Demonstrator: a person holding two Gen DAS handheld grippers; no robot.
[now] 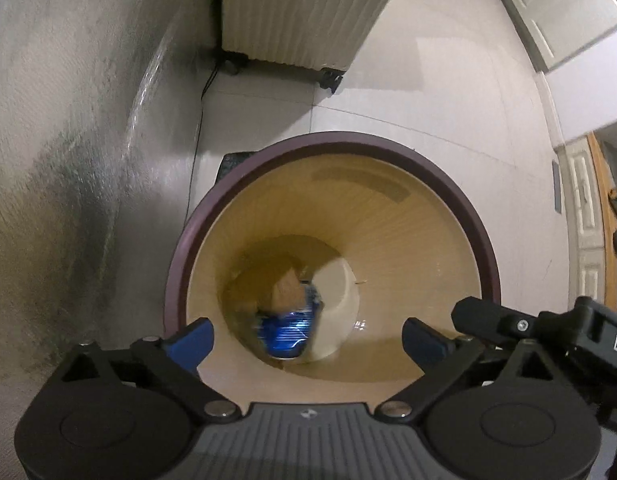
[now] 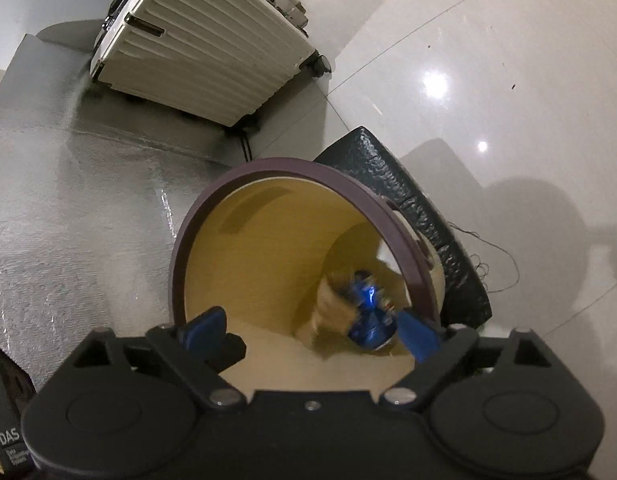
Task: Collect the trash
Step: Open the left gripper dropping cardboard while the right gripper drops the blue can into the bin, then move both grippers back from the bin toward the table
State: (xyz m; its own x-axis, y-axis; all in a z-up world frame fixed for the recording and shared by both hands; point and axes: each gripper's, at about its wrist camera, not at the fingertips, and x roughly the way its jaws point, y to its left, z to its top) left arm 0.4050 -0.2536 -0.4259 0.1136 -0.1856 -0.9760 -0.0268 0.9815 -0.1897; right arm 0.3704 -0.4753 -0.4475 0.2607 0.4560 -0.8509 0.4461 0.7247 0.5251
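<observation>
Left wrist view: the left tool (image 1: 308, 338) is hovering with jaws spread wide and empty over the bin (image 1: 460, 200); a blue can (image 1: 286, 330) is lying inside on brown paper (image 1: 286, 290).

Right wrist view: the right tool (image 2: 308, 330) is likewise gaping, gripping nothing, above the same bin (image 2: 180, 256); the can (image 2: 366, 326) is appearing blurred.

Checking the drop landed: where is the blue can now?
In both wrist views the blue can lies at the bottom of the bin, beside brown paper.
</observation>
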